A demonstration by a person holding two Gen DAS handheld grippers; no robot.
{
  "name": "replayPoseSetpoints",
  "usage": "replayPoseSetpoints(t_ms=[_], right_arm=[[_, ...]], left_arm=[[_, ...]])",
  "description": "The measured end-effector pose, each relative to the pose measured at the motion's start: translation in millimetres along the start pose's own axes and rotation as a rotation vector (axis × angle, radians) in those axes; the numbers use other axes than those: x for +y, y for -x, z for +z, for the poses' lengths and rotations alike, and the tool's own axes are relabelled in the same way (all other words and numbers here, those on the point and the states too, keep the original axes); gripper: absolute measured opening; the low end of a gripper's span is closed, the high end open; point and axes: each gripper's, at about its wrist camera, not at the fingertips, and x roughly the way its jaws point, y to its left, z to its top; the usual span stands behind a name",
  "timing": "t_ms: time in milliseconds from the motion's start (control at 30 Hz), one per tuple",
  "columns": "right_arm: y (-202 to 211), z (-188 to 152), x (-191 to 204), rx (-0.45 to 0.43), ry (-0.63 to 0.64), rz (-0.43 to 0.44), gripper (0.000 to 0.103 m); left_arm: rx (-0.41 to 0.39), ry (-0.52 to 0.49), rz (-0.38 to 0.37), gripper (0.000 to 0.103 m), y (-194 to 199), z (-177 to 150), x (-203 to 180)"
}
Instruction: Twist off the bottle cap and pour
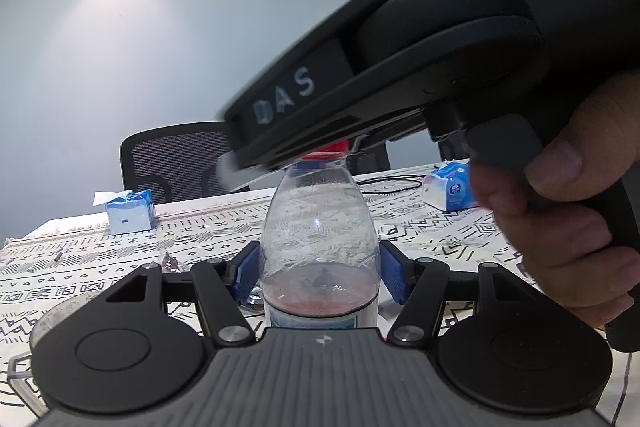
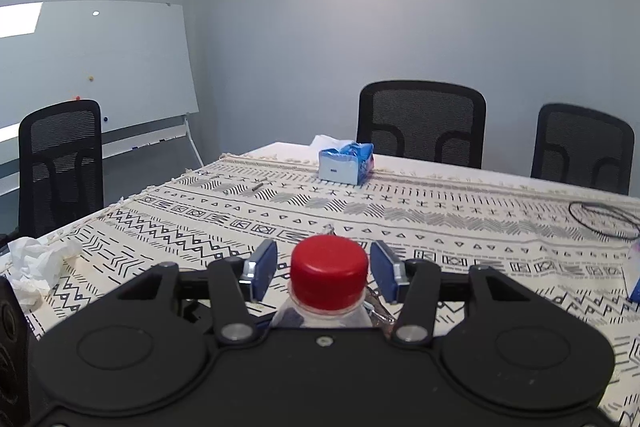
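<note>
Both claw pads flank the red cap (image 2: 329,271) untouching.

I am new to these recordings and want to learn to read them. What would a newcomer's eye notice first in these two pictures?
First, the red cap in the right wrist view, framed by the right gripper, whose blue fingers stand slightly apart from it. Next, the clear bottle in the left wrist view, held between the left gripper fingers, with reddish liquid low inside. Behind lies the patterned tablecloth.

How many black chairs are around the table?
3 in the right wrist view: one chair at the left side, one behind the tissue box, one far right. Others may be hidden.
</note>
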Motion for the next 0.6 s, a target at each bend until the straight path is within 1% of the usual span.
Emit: replayPoseSetpoints(t_ms=[100,167,333,367,433,467,500,567,600], right_arm=[[1.1,-2.8,-2.8,-0.026,0.024,0.029,0.035],[1.0,-4.1,-7.7,-0.040,0.035,0.069,0.035],[0.3,-3.1,-17.0,-0.053,0.064,0.154,0.035],[0.5,-2.4,-18.3,-0.050,0.060,0.160,0.036],[1.3,0.0,-19.5,-0.040,0.040,0.160,0.037],[2.0,1.5,-19.2,-0.037,0.026,0.155,0.044],[2.6,2.9,-19.0,-0.035,0.013,0.149,0.048],[4.3,5.1,-15.2,-0.047,0.020,0.124,0.046],[4.5,5.5,-13.4,-0.052,0.027,0.113,0.040]], left_arm=[[0.005,0.001,-0.004,0.059,-0.5,0.4,1.7],[0.006,0.006,-0.008,0.059,-1.6,0.9,3.9],[0.003,0.008,-0.014,0.059,-2.6,0.3,6.2],[0.001,0.007,-0.013,0.059,-3.1,0.0,5.7],[-0.003,0.001,-0.004,0.059,-3.7,-0.6,3.7],[-0.003,0.001,-0.003,0.059,-3.5,-0.5,3.1],[-0.003,0.002,-0.003,0.059,-3.5,-0.5,2.9],[-0.003,0.005,-0.002,0.059,-3.5,-0.4,2.8],[-0.002,0.006,-0.001,0.059,-3.4,-0.3,2.8]])
